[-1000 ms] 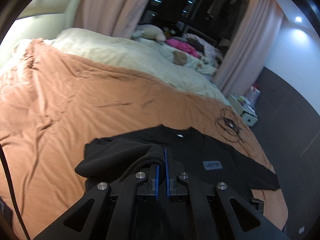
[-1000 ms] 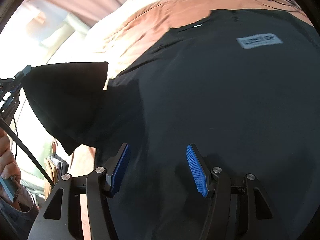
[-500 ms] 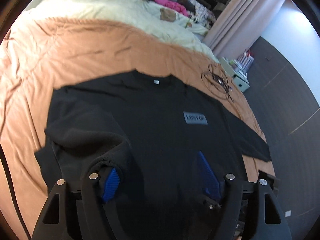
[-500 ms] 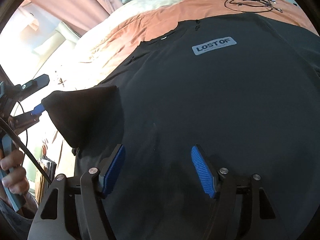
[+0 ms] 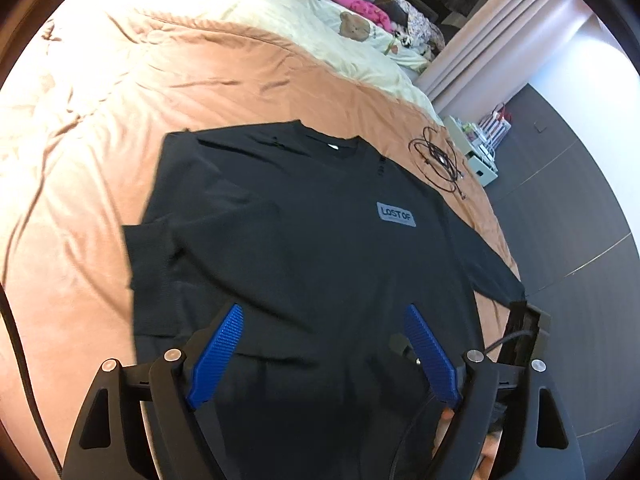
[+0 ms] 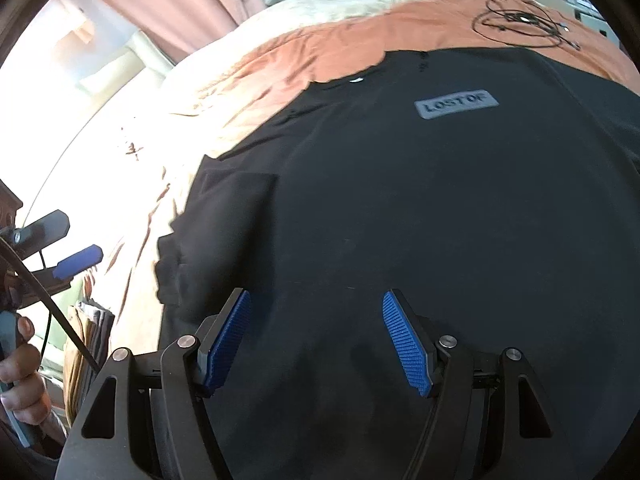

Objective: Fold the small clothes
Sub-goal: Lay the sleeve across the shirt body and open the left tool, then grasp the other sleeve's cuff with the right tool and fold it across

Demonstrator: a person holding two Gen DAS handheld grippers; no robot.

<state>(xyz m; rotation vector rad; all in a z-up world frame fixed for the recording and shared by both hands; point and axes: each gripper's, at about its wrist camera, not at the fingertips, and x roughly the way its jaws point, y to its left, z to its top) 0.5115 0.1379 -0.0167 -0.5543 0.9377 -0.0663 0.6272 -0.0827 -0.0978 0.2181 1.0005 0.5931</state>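
Observation:
A black long-sleeved shirt with a grey "LOST OF" label lies face up on the orange blanket. Its left sleeve is folded in over the body. The right sleeve lies stretched out toward the bed edge. My left gripper hovers over the lower shirt, its jaws opening, with nothing pinched between them. In the right wrist view, my right gripper stands open above the shirt, near the folded sleeve. The left gripper shows at that view's left edge, held by a hand.
A coil of black cable lies on the blanket beyond the shirt's right shoulder. A cream duvet and soft toys fill the far side of the bed. The bed edge drops to dark floor at the right, near a white box.
The left gripper was shut on the raised left sleeve. It has let go, its jaws have spread, and the sleeve now lies folded on the shirt. The right jaws have widened slightly.

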